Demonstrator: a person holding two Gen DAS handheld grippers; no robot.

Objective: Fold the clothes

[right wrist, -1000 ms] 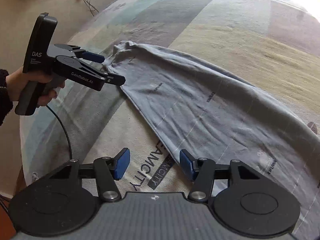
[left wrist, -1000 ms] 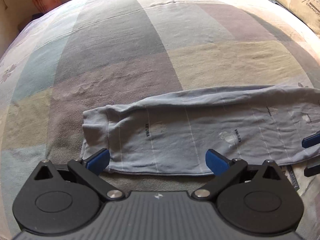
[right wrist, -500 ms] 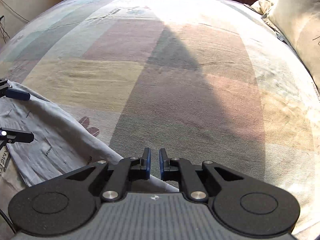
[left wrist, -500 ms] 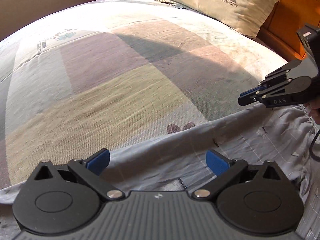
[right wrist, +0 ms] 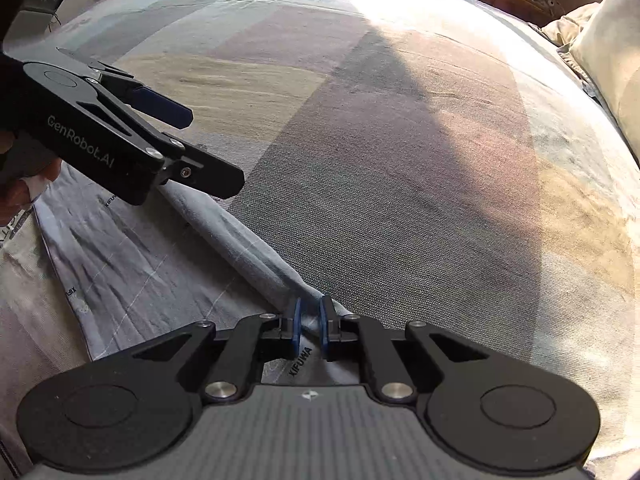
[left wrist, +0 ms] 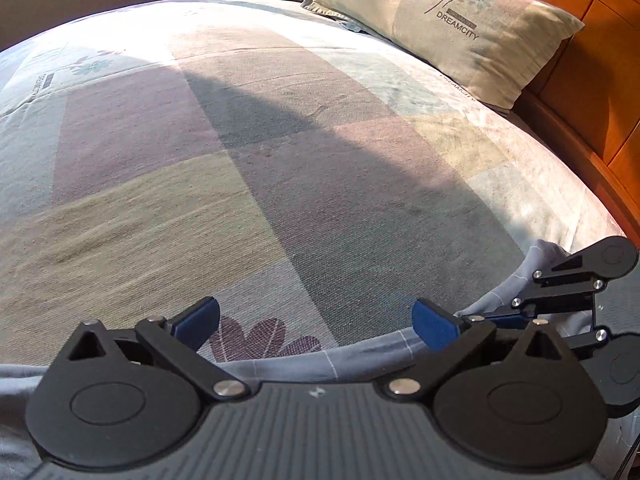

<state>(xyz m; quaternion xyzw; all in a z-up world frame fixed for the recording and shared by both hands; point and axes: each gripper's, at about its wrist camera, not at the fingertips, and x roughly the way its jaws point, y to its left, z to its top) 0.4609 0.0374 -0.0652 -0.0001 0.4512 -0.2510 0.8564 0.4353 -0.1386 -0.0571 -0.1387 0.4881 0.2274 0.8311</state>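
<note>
A grey-blue garment [right wrist: 136, 264] with thin white lines lies flat on the bedspread, its far edge rolled into a ridge. In the right wrist view my right gripper [right wrist: 310, 328] is shut on that ridge, with cloth pinched between the blue pads. My left gripper [right wrist: 204, 148] hovers open just above the same edge, further left, held by a hand [right wrist: 20, 188]. In the left wrist view my left gripper [left wrist: 316, 320] stands open with nothing between its fingers. The garment [left wrist: 320, 360] runs under it, and the right gripper [left wrist: 496, 320] holds the cloth at the right.
The patchwork bedspread [left wrist: 280, 160] stretches ahead. A cream pillow [left wrist: 460, 28] printed DREAMCITY lies against the orange wooden headboard [left wrist: 600, 92] at the far right. A pillow's edge [right wrist: 612, 52] shows at the right of the right wrist view.
Both grippers have swung along the garment toward the headboard side. The right gripper, open a second ago, has shut on the garment's far edge. The left gripper stays open.
</note>
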